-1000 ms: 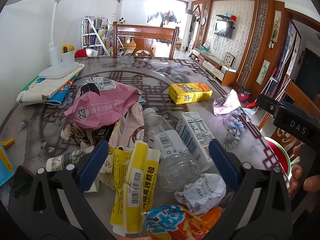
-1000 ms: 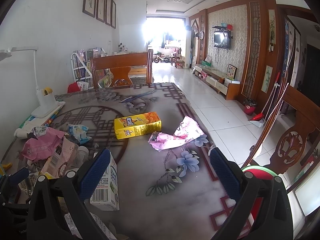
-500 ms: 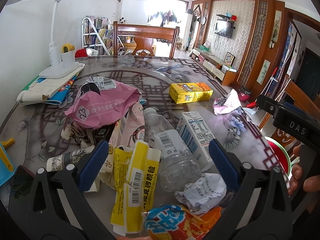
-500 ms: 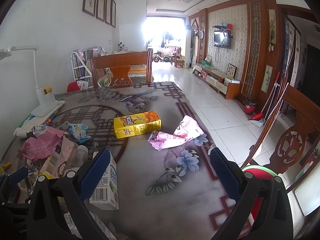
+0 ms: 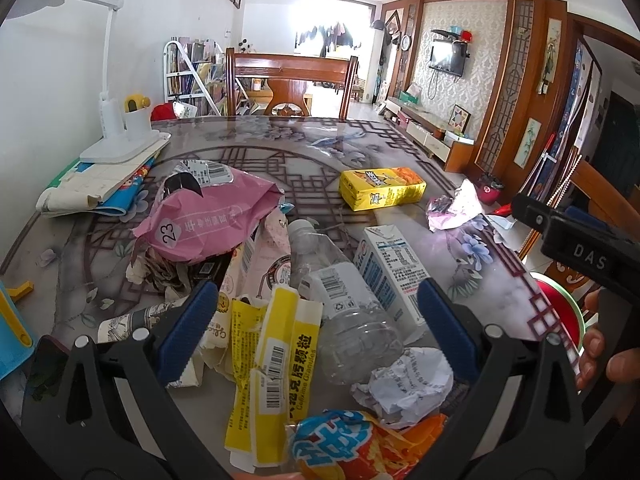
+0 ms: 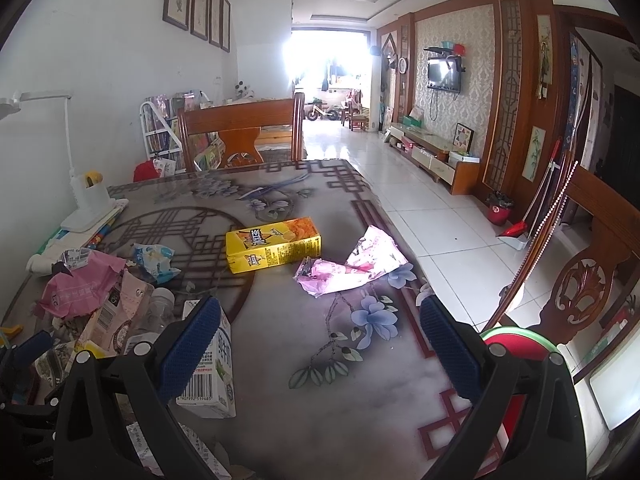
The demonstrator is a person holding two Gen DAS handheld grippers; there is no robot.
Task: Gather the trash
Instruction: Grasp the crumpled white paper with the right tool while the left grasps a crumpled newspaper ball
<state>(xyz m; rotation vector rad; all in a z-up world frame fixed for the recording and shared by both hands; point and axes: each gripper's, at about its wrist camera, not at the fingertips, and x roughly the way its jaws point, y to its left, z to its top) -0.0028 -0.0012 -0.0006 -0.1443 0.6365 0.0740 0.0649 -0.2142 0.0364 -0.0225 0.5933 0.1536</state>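
Nearest the left gripper (image 5: pixel 316 316), whose blue-padded jaws stand wide with nothing between them, an orange snack wrapper (image 5: pixel 360 444) lies at the table's near edge, with a crumpled white paper ball (image 5: pixel 408 384) just beside it. Slightly farther lie yellow medicine packets (image 5: pixel 276 364), a clear plastic bottle (image 5: pixel 344 312) on its side and a white milk carton (image 5: pixel 394 268), all crowded together. Behind them a pink bag (image 5: pixel 208 220) sits on the heap of litter. Beyond, well apart from the pile, a yellow box (image 5: pixel 380 192) lies flat on the patterned table (image 5: pixel 280 152), with a crumpled pink wrapper (image 6: pixel 348 268) near it toward the table's right edge. At the far left stands a white desk lamp (image 5: pixel 116 136), and a wooden chair (image 5: pixel 290 80) stands at the far end.

Over the table's right part, the right gripper (image 6: pixel 320 340) is also spread wide and empty, the milk carton just by its left finger. A red bin (image 6: pixel 516 344) with a green rim sits below the table's right edge.
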